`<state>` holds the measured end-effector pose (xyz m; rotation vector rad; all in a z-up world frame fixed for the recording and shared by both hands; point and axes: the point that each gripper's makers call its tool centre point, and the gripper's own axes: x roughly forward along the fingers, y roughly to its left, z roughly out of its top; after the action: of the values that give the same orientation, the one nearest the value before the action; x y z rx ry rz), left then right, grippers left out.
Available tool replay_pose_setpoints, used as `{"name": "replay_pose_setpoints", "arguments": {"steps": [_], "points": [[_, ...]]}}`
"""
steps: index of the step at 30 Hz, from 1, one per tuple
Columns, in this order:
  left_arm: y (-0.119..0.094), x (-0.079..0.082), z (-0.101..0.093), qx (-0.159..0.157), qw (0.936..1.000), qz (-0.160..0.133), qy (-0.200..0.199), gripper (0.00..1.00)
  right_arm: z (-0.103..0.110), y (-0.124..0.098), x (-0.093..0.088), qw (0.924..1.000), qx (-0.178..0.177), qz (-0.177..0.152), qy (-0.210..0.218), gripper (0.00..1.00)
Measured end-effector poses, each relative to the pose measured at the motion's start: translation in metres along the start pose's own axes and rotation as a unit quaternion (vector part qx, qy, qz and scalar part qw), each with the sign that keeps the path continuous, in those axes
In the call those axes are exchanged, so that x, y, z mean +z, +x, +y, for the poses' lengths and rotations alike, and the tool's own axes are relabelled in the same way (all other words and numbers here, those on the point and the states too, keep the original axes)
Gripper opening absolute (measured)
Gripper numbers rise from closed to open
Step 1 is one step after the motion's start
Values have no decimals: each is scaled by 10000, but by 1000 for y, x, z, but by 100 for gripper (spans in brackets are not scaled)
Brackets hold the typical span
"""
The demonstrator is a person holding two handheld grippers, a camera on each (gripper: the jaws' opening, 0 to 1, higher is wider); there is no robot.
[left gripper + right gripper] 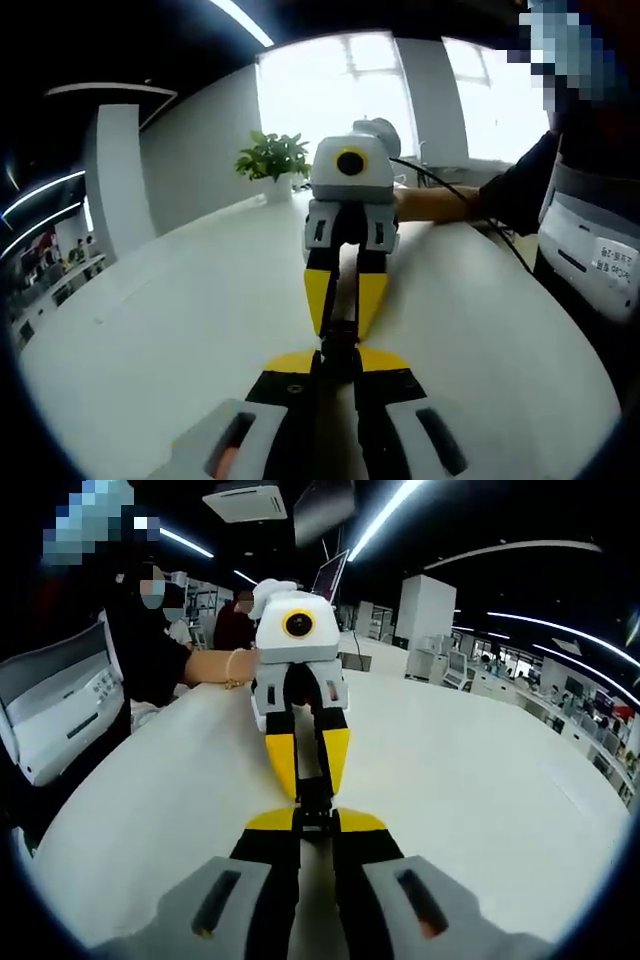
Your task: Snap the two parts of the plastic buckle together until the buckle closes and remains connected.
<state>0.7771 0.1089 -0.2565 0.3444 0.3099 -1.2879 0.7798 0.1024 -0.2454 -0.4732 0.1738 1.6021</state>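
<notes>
Mid-snap, looks like: left gripper (336, 365) and right gripper (314, 825) nose to nose at lower center, both pinched tight on the black buckle (340, 340) above the white table (180, 300). Next: push straight together till locked.

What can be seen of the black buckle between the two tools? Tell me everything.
The buckle is a small, dark piece that looks like black plastic, held above the white table without touching it. It sits pinched between the yellow tips of the left tool and the right tool, which face each other nose to nose. The tips cover most of it, so its two parts, and whether they have latched, cannot be told.
</notes>
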Motion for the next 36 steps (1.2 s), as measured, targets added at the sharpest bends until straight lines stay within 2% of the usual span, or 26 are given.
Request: {"name": "replay_pose_setpoints", "arguments": {"steps": [3, 7, 11, 14, 19, 25, 36], "points": [[0, 0, 0, -32, 10000, -27, -61, 12, 0, -1, -1, 9999, 43, -64, 116, 12], [1, 0, 7, 133, 9999, -30, -43, 13, -6, -3, -3, 9990, -49, -157, 406, 13], [1, -1, 13, 253, 9992, -77, -312, 16, -12, -6, -6, 9977, -252, -142, 605, 15], [-1, -1, 17, 352, 9987, -49, -371, 17, -14, -11, -9, 9970, -371, -79, 668, 15], [-4, -4, 20, 458, 9975, 49, -529, 18, -16, -12, -13, 9953, -381, -133, 881, 14], [-5, -5, 19, 413, 9957, 71, -829, 16, -15, -9, -13, 9949, -383, -171, 915, 14], [-5, -5, 18, 380, 9963, 63, -768, 13, -12, -3, -11, 9961, -280, -199, 808, 13]]}}
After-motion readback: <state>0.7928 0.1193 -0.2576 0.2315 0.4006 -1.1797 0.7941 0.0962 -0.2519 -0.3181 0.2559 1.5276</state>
